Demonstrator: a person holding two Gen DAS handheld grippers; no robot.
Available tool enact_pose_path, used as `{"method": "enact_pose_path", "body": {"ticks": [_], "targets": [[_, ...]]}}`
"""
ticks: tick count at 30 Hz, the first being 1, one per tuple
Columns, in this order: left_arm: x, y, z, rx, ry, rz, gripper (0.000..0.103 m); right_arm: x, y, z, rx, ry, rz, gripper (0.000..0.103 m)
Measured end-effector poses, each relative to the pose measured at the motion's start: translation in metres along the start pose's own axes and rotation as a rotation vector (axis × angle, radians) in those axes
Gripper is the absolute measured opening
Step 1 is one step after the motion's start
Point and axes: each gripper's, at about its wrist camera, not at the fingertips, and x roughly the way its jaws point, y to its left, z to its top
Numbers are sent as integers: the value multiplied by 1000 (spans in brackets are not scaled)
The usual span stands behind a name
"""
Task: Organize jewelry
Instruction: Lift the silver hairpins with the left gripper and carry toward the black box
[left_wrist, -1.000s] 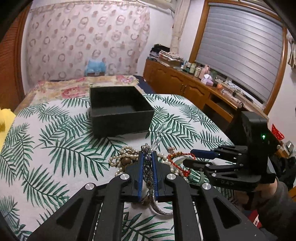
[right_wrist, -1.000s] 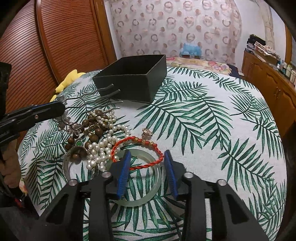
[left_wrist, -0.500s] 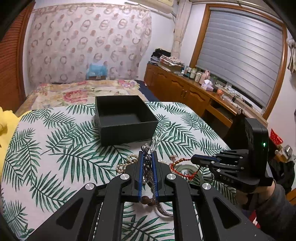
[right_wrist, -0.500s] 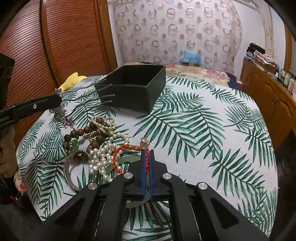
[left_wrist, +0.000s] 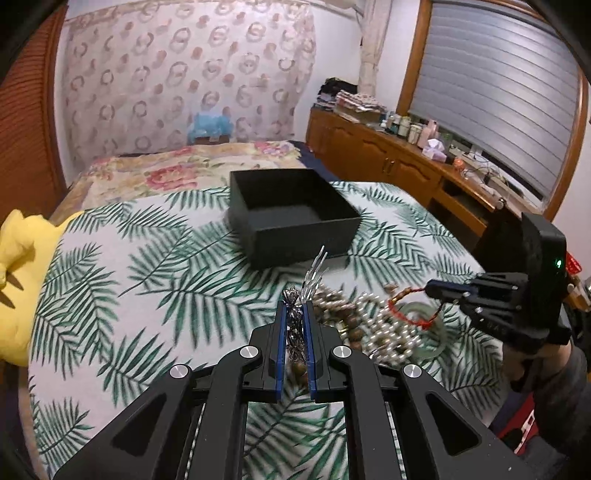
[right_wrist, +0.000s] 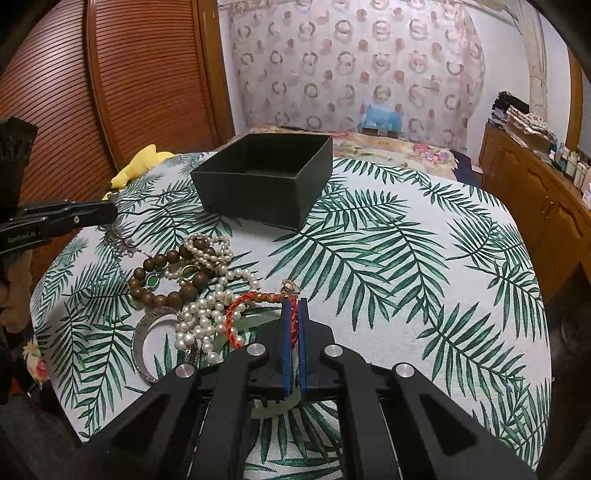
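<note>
An open black box (left_wrist: 295, 221) stands on the palm-leaf cloth; it also shows in the right wrist view (right_wrist: 264, 177). My left gripper (left_wrist: 294, 314) is shut on a silver hair comb (left_wrist: 295, 325), whose prongs (left_wrist: 314, 277) stick up, held above the cloth short of the box. My right gripper (right_wrist: 293, 306) is shut on a red braided bracelet (right_wrist: 240, 314), also seen in the left wrist view (left_wrist: 410, 314). Beside it lie a pearl necklace (right_wrist: 210, 317), brown wooden beads (right_wrist: 162, 280), a pale jade bangle (right_wrist: 255, 325) and a silver bangle (right_wrist: 142, 339).
A yellow plush toy (left_wrist: 18, 277) lies at the table's left edge. A wooden sideboard (left_wrist: 406, 170) with bottles runs along the right wall. A bed with a floral cover (left_wrist: 166, 173) stands behind the table.
My right gripper has shut on the red bracelet and begun to lift it. My left gripper has risen off the jewelry pile with the silver comb.
</note>
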Motion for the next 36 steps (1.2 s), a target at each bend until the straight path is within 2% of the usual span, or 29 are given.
{"method": "enact_pose_path", "body": {"ticks": [8,16,17,19,20,21,24,29,36], "targets": [[0,17,-7,-27,16,19,8,0,5,2,-16,-4,-6,4],[-9,17,-4,-26,-10,7,8,-5,8,6,-25,-23,-17,4],[-11,15,-3,-25,-13,4,8,-6,9,6,-26,-26,-17,6],[-14,11,0,-23,-22,-6,8,-7,12,7,-31,-35,-14,18],[-15,9,2,-21,-27,-12,8,-9,14,7,-32,-43,-7,32],[-17,6,4,-17,-31,-16,8,-10,17,8,-35,-50,3,40],[-20,-5,11,-2,-46,-33,8,-13,28,9,-51,-63,26,40],[-22,-20,21,21,-66,-54,8,-18,56,12,-93,-92,117,40],[-26,-25,32,14,-85,-86,8,-17,88,20,-126,-108,212,40]]}}
